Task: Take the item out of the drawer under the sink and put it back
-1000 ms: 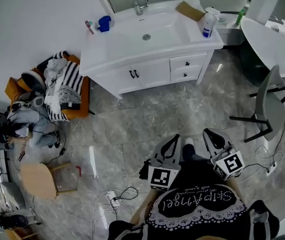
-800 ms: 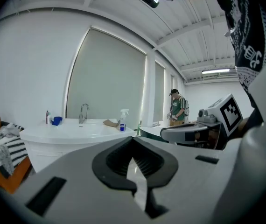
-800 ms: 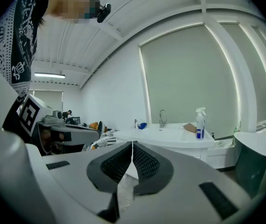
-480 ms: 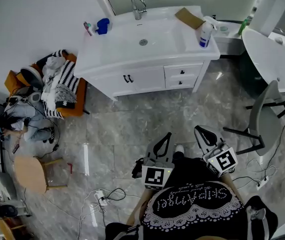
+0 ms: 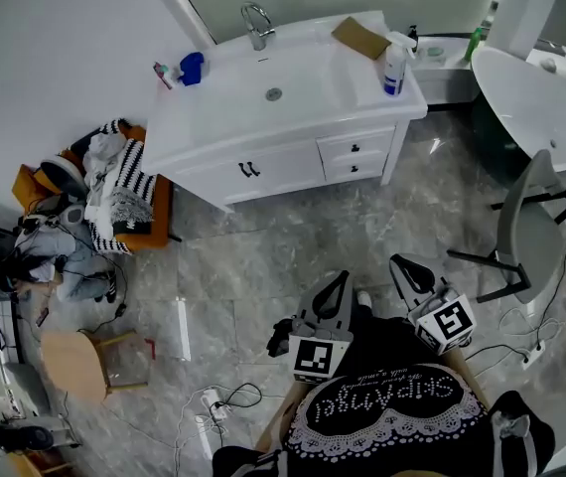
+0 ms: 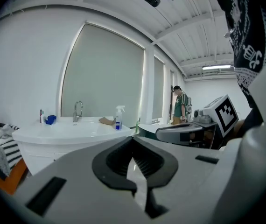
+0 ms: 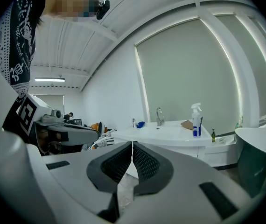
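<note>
At the near side of the grey marbled floor (image 5: 283, 241), the left gripper (image 5: 338, 284) and the right gripper (image 5: 405, 266) point toward the far white vanity cabinet (image 5: 283, 167), well apart from it. Each has its jaws pressed together on nothing. The two small white drawers (image 5: 354, 149) under the white sink (image 5: 303, 78) are closed, so the item cannot be seen.

Sink cabinet (image 5: 213, 117) at the far wall, a heap of clothes (image 5: 114, 182) to its left, a table (image 5: 536, 92) and chair (image 5: 523, 212) to its right.
On the cabinet top, the faucet (image 5: 254, 20) stands behind the basin (image 5: 293, 78), a cup (image 5: 192, 68) at the far left, a spray bottle (image 5: 393, 66) and a piece of cardboard (image 5: 360, 37) at the right. The drawers (image 5: 355, 157) sit under the top's right end, the doors (image 5: 253, 172) left of them. A stool (image 5: 72, 361) stands nearer, on the left.
</note>
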The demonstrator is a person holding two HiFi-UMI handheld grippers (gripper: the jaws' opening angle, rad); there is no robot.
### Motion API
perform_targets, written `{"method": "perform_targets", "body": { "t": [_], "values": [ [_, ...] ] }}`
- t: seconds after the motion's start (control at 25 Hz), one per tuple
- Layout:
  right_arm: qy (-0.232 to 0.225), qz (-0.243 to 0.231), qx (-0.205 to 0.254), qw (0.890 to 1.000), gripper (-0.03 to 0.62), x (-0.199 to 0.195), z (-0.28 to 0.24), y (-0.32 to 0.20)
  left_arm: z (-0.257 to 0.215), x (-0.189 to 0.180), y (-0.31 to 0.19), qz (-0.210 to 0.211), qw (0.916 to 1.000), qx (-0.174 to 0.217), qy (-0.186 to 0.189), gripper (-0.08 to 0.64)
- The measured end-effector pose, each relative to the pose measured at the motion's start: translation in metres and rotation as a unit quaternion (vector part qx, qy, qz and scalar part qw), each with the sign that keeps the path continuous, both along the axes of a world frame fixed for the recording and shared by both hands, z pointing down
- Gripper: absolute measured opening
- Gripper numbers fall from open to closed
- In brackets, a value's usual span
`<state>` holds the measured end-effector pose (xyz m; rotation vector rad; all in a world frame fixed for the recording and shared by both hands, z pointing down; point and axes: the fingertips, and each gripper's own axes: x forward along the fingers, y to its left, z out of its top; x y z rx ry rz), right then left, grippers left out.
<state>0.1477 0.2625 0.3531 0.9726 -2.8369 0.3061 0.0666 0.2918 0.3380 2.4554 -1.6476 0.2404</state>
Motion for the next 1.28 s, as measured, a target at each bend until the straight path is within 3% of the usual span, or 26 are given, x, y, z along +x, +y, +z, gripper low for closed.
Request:
{"method": "perform_targets", "body": {
  "t": [0.32,0.84,1.12,1.28],
  "values": [
    [-0.002,0.043,-0.019,0.999,0.02,0.008,0.008,-0.018,0.013,0.003,-0.02,0.036,0.9992,-0.02,0.002,0.005],
    [0.043,0.04,0.001,0.998,0.02,-0.054,-0.003,-0.103,-0.006,-0.055,-0.118,0.033,0.9993,-0.02,0.005,0.005],
    [0.016,0.067,-0.001,0.998,0.02,-0.068,-0.004,-0.133,-0.006,-0.075,-0.139,0.045,0.9986,-0.006,-0.028,0.005],
    [0.01,0.06,-0.004,0.998,0.02,-0.085,-0.001,-0.143,-0.01,-0.098,-0.147,0.025,0.9994,0.01,-0.02,0.005]
  ]
}}
